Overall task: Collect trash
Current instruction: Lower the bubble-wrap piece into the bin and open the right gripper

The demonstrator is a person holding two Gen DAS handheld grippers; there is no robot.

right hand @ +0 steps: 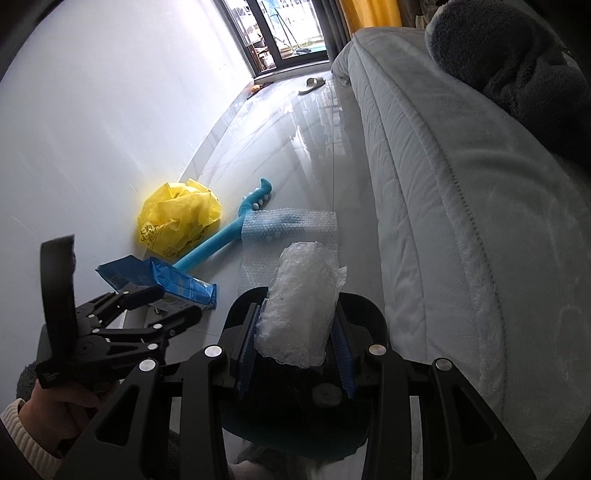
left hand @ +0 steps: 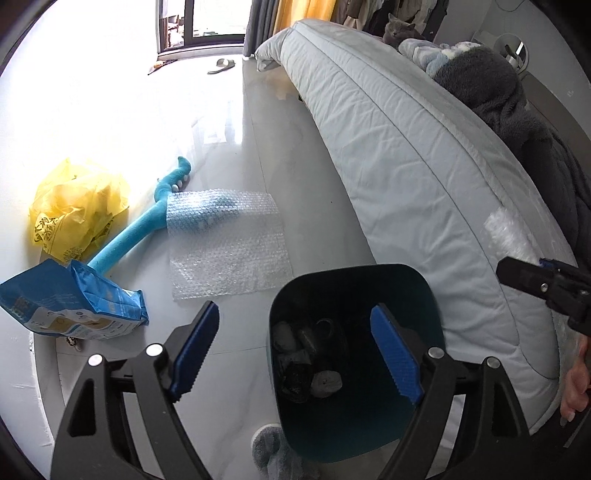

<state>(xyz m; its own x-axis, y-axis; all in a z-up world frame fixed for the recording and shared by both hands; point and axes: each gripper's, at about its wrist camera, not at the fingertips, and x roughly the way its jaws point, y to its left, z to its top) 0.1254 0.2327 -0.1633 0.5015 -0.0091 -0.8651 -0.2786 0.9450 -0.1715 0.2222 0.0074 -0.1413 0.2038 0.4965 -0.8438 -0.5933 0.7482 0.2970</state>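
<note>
A dark teal trash bin (left hand: 354, 424) stands on the floor beside the bed, with several crumpled items inside. My left gripper (left hand: 295, 354) is open and empty above the bin's left rim. My right gripper (right hand: 295, 339) is shut on a clear plastic wrap bundle (right hand: 299, 306) and holds it over the bin (right hand: 365, 314). On the floor lie a bubble wrap sheet (left hand: 229, 243), a blue foam tube (left hand: 136, 232), a yellow plastic bag (left hand: 77, 210) and a blue snack bag (left hand: 74, 302). The left gripper (right hand: 166, 306) also shows in the right wrist view.
The bed with a pale quilt (left hand: 406, 155) runs along the right. A grey cat (left hand: 399, 31) sits on it at the far end, with a dark fleece (left hand: 491, 85). A white wall (right hand: 92, 129) is on the left. A slipper (left hand: 221, 65) lies near the window.
</note>
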